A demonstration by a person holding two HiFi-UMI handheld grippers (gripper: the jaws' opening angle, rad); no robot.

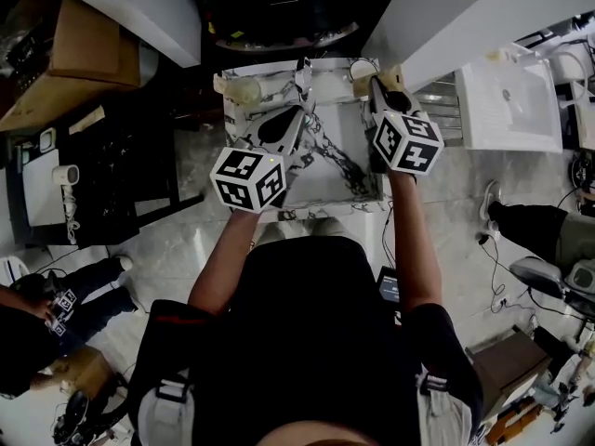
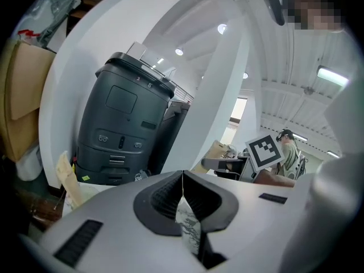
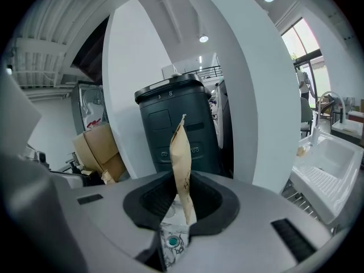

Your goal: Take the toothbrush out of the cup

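- While both grippers hover above the marble table (image 1: 346, 119), the right gripper (image 3: 182, 182) has its jaws pressed together on a flat tan paper sleeve (image 3: 180, 152). The sleeve stands upright between the pads and pokes well above them.
- I judge this sleeve to be the wrapped toothbrush. Pinching it low and keeping it upright suits a straight lift out of a cup. In the head view it appears beside the cup rather than inside it, though its lower end is hidden behind the jaws.
- The cup (image 1: 363, 68) shows only as a pale round rim at the table's far edge, just beside the right gripper's tip. Whether anything is left in it cannot be told.
- The left gripper (image 2: 182, 181) has its jaws fully together with nothing between them. It probably only waits alongside, out of the way.
- Counted: two grippers, each with one marker cube; one cup; one marble table; one tan sleeve in the grip; one further tan bundle (image 1: 245, 89) at the table's far left corner; one dark bin (image 3: 176, 124) beyond the table.
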